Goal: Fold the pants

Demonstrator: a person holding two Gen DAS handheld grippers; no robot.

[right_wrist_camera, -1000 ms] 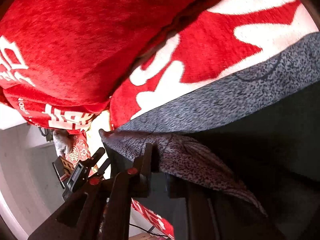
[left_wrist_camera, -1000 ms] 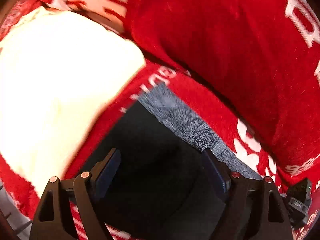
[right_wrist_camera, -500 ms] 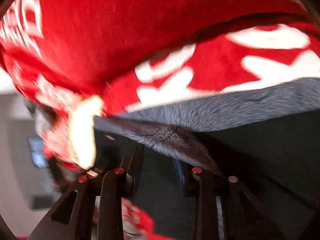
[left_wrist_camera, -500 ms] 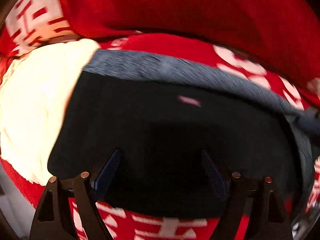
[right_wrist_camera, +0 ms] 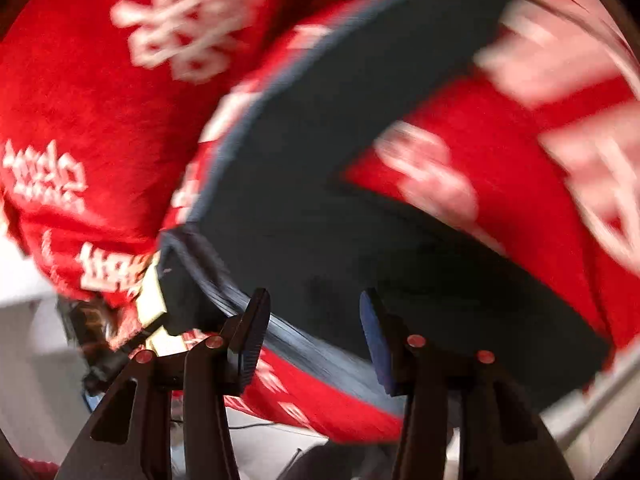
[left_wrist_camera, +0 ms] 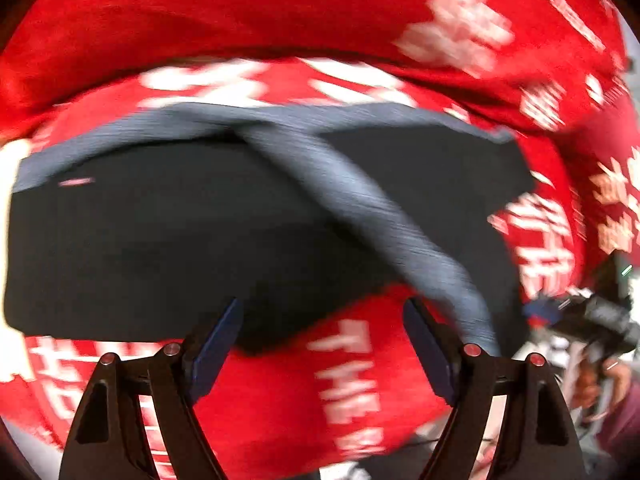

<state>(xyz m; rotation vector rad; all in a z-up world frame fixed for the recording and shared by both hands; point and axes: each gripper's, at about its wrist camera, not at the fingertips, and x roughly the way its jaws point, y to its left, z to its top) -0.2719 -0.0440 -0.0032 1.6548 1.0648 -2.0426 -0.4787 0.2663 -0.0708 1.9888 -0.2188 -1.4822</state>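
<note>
Dark pants with grey fleece lining [left_wrist_camera: 224, 232] [right_wrist_camera: 304, 208], spread on red white-lettered blanket [left_wrist_camera: 280, 12] [right_wrist_camera: 80, 88], left tool [left_wrist_camera: 322, 322] and right tool [right_wrist_camera: 310, 316] both released, hovering over pants.

Right wrist view, motion-blurred. The right gripper [right_wrist_camera: 312, 332] has its jaws spread apart with nothing between them, poised over the dark pants [right_wrist_camera: 304, 208]. The pants lie on a red blanket [right_wrist_camera: 92, 92] printed with white characters; their grey waistband [right_wrist_camera: 224, 136] runs along the left edge.
</note>
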